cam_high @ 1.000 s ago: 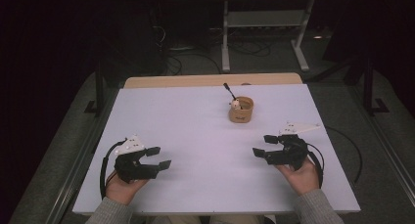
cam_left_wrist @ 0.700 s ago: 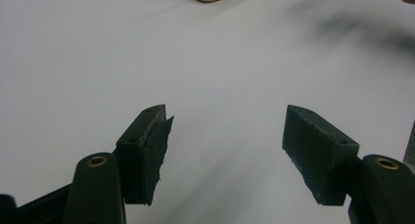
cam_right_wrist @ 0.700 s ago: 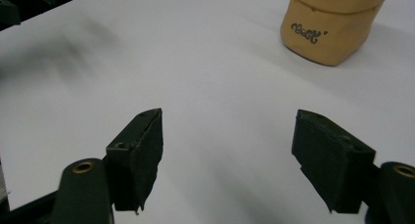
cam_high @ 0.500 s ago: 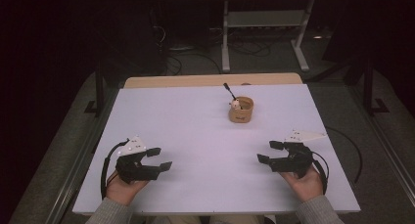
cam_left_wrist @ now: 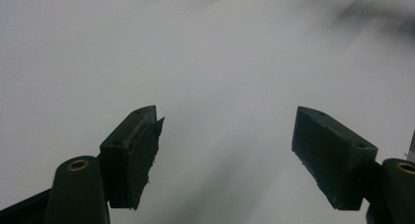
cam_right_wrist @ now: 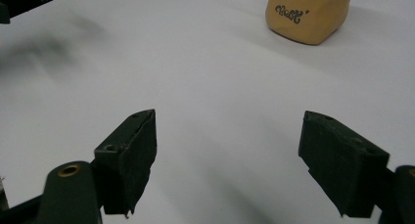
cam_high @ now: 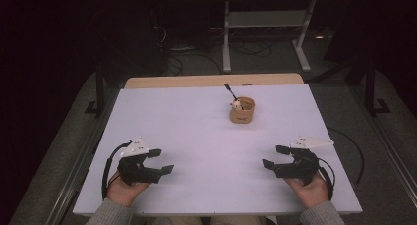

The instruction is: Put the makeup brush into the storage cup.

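1. Left gripper (cam_high: 160, 161) sits low at the near left of the white table (cam_high: 196, 131), jaws just opened wide, nothing between them.
2. Right gripper (cam_high: 275, 157) at the near right, jaws likewise just opened and spread, bare tabletop between.
3. The tan cup (cam_high: 242, 110) stands upright toward the far edge, well apart from both, a dark stick (cam_high: 229, 90) leaning out of it.
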`<state>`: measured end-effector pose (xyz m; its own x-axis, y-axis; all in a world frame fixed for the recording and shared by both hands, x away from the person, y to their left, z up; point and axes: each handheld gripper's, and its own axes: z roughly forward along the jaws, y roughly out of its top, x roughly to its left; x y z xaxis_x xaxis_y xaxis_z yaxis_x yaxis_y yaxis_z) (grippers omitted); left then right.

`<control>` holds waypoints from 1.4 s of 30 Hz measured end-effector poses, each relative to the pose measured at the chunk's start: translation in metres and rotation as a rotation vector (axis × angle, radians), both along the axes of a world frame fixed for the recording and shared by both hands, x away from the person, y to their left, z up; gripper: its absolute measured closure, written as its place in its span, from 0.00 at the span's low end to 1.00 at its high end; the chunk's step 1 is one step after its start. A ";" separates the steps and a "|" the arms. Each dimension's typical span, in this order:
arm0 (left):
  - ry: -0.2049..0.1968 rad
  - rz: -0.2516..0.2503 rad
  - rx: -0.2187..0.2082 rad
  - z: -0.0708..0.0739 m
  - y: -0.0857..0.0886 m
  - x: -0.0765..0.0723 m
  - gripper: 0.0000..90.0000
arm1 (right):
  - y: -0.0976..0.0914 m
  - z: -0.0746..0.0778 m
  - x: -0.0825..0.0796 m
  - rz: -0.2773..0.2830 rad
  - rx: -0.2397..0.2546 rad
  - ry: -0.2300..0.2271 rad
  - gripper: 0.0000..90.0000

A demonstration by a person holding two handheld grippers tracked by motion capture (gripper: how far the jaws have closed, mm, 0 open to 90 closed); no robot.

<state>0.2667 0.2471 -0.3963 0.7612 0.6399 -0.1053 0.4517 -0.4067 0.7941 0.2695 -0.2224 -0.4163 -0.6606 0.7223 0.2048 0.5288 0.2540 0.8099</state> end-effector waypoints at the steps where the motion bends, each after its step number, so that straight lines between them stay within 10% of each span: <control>1: 0.000 -0.001 0.000 0.000 0.000 0.000 0.27 | -0.001 0.000 -0.001 0.002 -0.003 -0.006 0.23; 42: 0.009 -0.030 0.013 -0.006 0.000 0.002 0.26 | -0.001 0.001 -0.012 0.033 0.006 -0.037 0.24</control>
